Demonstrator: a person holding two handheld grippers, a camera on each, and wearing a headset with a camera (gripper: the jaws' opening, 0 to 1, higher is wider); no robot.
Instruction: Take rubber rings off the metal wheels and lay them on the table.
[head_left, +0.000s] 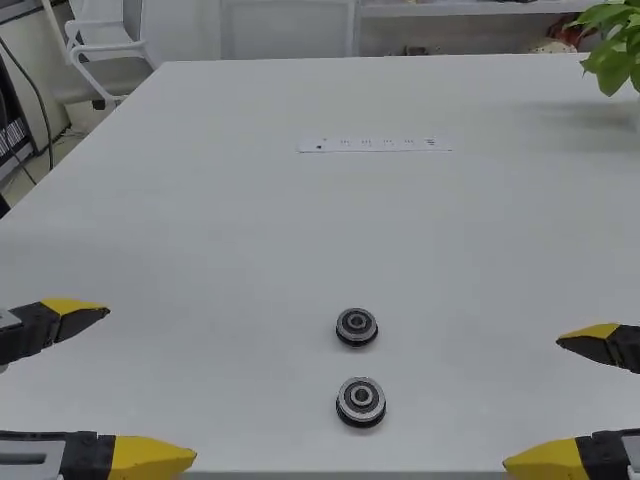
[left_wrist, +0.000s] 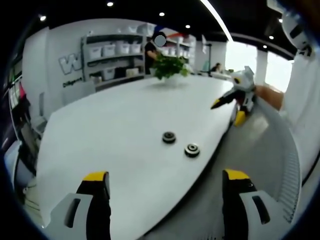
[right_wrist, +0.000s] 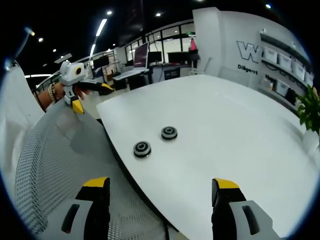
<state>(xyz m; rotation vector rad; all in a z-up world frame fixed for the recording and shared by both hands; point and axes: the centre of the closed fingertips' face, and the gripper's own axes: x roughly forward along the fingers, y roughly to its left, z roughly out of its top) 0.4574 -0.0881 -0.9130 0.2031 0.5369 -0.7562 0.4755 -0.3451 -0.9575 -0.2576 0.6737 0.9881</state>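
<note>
Left gripper (head_left: 150, 385): jaws spread wide, empty, over the table's near-left edge, tips aimed inward.
Right gripper (head_left: 532, 400): jaws likewise apart, holding nothing, at the near-right, tips aimed inward.
Near wheel (head_left: 360, 401): flat on the table (head_left: 300, 220), bore up, dark rubber ring (head_left: 342, 403) on its rim, roughly midway between both grippers.
Far wheel (head_left: 356, 327): just beyond, apart, same pose.
Reach: neither side clearly nearer; the wheels line up away from the person, so either approach is sideways.
</note>
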